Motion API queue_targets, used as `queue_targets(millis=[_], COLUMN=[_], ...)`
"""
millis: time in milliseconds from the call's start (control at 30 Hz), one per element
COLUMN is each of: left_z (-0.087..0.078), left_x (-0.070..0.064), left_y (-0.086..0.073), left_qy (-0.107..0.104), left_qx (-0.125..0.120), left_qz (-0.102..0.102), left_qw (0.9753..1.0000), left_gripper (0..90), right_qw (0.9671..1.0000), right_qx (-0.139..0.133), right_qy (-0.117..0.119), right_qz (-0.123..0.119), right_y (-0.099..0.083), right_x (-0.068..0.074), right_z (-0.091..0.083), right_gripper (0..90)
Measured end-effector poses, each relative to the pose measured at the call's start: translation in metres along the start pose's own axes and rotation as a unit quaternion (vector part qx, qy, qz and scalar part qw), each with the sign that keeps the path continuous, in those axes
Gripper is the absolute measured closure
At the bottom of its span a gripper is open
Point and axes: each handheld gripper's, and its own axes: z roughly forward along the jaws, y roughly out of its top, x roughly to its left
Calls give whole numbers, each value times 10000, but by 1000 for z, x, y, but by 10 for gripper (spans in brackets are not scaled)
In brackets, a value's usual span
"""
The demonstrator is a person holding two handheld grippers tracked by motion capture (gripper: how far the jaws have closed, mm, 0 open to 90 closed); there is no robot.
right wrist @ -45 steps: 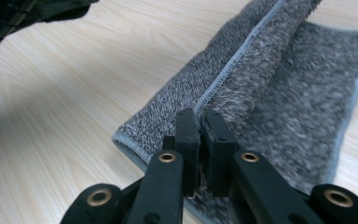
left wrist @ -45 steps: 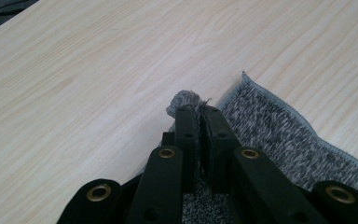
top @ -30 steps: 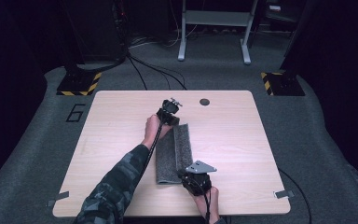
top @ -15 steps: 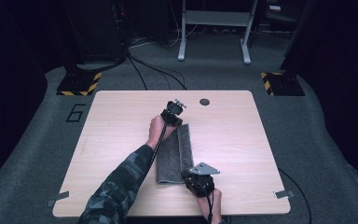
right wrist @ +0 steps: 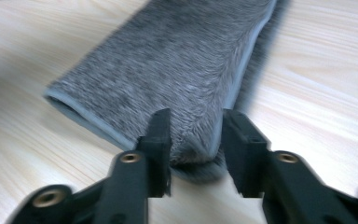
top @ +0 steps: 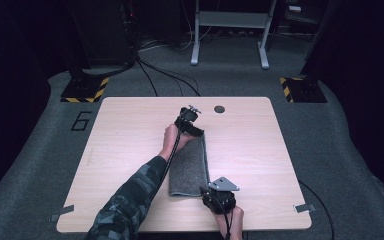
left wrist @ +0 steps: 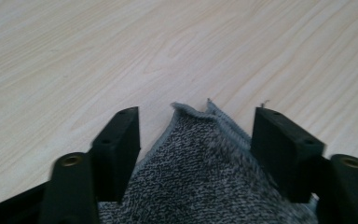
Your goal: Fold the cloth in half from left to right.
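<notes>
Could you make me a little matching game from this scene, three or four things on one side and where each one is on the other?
Things:
1. left gripper
2. right gripper
3. grey towel
4. dark round disc

Places:
A. folded lengthwise at mid-table
B. at the towel's near corner
C. alone near the table's far edge
D. at the towel's far end, jaws apart

Pairs: 1-D, 2-B, 3-A, 4-C
</notes>
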Motion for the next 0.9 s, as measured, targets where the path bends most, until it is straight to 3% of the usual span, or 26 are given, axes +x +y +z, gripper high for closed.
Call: queue_targets(millis=[133,267,400,467,633,700,833,900], left_z=[-15,-30,-44,-50,-64,-69,-69,-67], left_x=[1,3,8,8,-4,-14,-22,-21], left_y=[-2,-16,-41,-56,-99,-120,-146,-152], left_qy=[-27,27,79,29,-15,0,82,67], left_qx=[-121,-115,-49,-41,40,69,249,285], left_qz=[-7,87,105,58,171,314,486,467], left_qw=[9999,9999,9999,10000,9998,9995,9985,9985], left_gripper=[235,209,197,185,175,172,166,162], right_qw=[9992,9988,9989,9992,9993,9991,9980,9977], right_qx=[206,207,200,218,336,389,608,664], right_qy=[-328,-331,-195,-151,-113,-142,-152,-106], right_qz=[120,311,383,294,152,71,50,58], right_y=[-5,-7,-2,2,8,9,7,5], right_x=[-9,-21,-28,-31,-34,-36,-36,-33], right_z=[-7,-10,-4,2,14,19,25,25], right_gripper=[496,388,305,262,225,226,230,229])
